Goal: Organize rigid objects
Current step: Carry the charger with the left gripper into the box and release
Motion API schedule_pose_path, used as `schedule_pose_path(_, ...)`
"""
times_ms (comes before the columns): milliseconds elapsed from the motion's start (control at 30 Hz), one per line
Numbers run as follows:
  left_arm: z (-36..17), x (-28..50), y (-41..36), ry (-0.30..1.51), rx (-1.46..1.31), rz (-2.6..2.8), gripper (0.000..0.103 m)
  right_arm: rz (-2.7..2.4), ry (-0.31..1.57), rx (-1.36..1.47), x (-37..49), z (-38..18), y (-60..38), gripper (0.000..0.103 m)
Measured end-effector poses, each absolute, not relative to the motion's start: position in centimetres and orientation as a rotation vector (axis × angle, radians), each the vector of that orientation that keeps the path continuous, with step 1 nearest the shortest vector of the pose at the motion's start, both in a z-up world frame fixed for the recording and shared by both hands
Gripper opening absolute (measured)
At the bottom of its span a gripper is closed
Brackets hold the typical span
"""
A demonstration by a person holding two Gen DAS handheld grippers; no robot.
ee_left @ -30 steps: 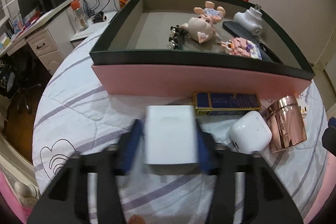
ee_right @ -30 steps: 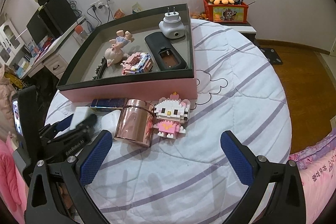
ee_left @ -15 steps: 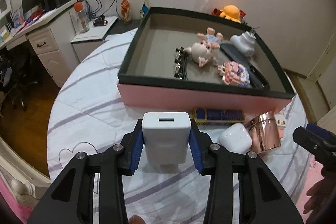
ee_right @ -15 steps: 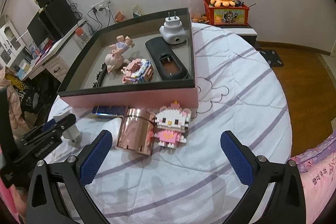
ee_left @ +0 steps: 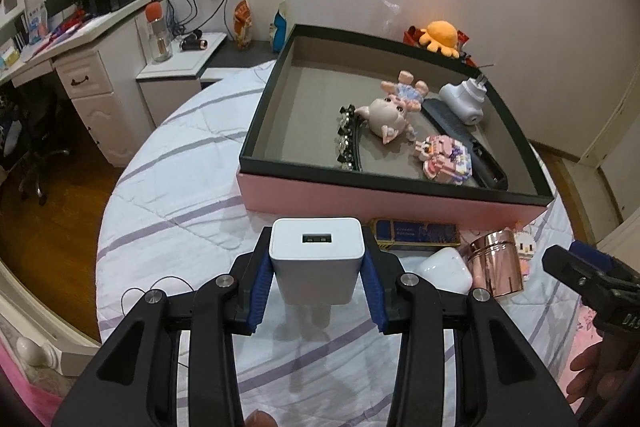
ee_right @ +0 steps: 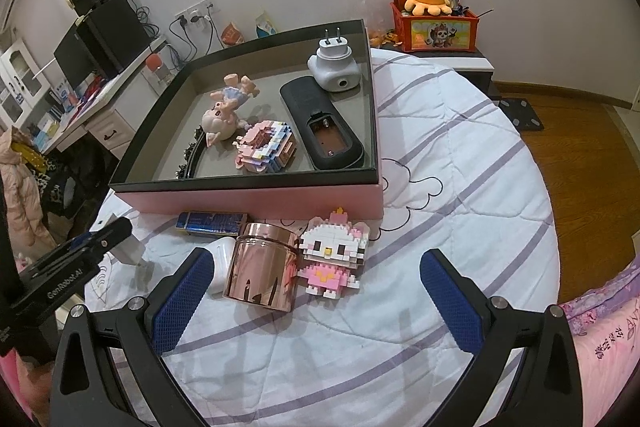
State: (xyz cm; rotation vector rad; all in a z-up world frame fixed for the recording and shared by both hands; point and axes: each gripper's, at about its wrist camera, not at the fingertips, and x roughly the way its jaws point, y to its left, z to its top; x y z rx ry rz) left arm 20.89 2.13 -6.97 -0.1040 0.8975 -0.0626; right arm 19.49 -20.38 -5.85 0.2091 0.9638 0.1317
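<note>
Left wrist view shows the left tongs (ee_left: 317, 273) closed on a white charger block (ee_left: 317, 263), blue pads pressed to both its sides, its USB port facing up, held clear above the striped bedspread (ee_left: 180, 195). Ahead of these tongs sits the pink-sided box (ee_left: 384, 201), holding a pig figurine (ee_left: 390, 111), a brick-built toy (ee_left: 444, 159), a black remote (ee_left: 464, 143) and a white plug adapter (ee_left: 464, 99). Just right of the charger lie a white earbud case (ee_left: 442, 269) and a rose-gold jar (ee_left: 496, 263), with a blue box (ee_left: 416, 230) against the box wall. Right wrist view shows the right tongs (ee_right: 316, 301) spread wide and holding nothing, low over the bed; the jar and a brick-built kitty (ee_right: 332, 255) lie just ahead, between the fingers' lines, touching each other.
</note>
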Motion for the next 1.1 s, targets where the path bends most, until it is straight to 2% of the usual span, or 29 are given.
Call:
schedule_pose_path(333, -4.0, 20.9, 1.8, 0.837, -0.097, -0.087, 0.040, 0.135, 0.952, 0.210, 19.9, -5.4, -20.4, 0.103)
schedule_pose_path(700, 0.7, 26.0, 1.7, 0.726, -0.076, -0.111, 0.040, 0.154, 0.852, 0.163, 24.0, -1.1, -19.4, 0.103)
schedule_pose_path(833, 0.1, 28.6, 2.0, 0.742, -0.073, -0.107, 0.040, 0.147, 0.849, 0.144, 26.0, -1.1, -19.2, 0.103)
schedule_pose_path(1100, -4.6, 32.9, 1.5, 0.842, -0.072, -0.111, 0.040, 0.143, 0.894, 0.121, 30.1, -2.9, -18.8, 0.103)
